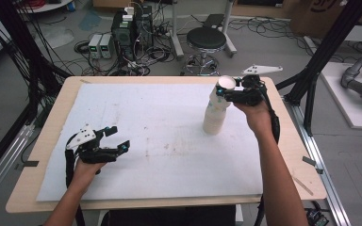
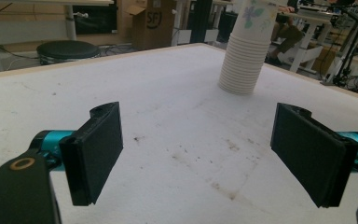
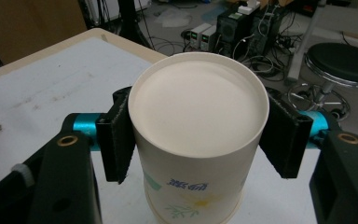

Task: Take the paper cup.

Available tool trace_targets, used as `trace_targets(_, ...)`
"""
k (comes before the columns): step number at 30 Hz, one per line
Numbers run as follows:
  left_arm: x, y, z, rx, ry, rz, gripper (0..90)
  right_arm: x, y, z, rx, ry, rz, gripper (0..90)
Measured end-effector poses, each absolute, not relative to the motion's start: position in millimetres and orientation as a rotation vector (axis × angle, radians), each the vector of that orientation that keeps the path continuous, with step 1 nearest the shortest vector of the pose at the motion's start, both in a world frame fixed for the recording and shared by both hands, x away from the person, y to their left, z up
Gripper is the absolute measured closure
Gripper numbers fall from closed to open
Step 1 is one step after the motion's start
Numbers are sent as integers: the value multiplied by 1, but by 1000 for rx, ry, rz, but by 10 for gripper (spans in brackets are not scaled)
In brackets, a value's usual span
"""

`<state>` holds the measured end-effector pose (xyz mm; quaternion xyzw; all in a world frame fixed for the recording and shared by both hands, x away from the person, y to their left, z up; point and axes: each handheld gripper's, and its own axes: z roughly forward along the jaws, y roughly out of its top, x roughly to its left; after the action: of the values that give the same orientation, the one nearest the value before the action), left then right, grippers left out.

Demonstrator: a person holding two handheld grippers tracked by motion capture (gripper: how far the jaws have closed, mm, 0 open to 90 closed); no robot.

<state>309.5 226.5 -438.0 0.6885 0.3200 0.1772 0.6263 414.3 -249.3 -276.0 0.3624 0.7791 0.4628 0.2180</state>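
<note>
The right gripper (image 3: pixel 198 140) is clamped on the top paper cup (image 3: pixel 198 135) — its black pads press both sides just under the upturned base. That cup sits at the top of the cup stack (image 1: pixel 215 115), which stands on the white mat (image 1: pixel 160 141) toward the bench's far right. The left gripper (image 1: pixel 114 139) is well apart from the stack — jaws spread wide, nothing between them.

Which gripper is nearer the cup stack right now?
Right. The right gripper has its fingers clamped on the stack's top cup; the left gripper sits open, well apart.
</note>
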Motion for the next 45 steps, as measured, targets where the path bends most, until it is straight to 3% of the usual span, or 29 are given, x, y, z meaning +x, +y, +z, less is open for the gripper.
trace_targets(9,308,225,-437,1577,715,397,169,388,-263,-249,958,2099,1318,363)
trace_targets(18,307,225,-438,1567,717,388,169,360,-277,-252,921,2111,1302,366)
trace_targets(27,306,224,-438,1567,699,375,169,331,-276,-282,900,2189,1324,368)
trace_targets(35,306,220,-437,1552,671,361,163,319,-249,-339,826,2319,1356,368)
trace_targets(45,307,218,-436,1558,640,369,154,319,-208,-353,676,2367,1430,367)
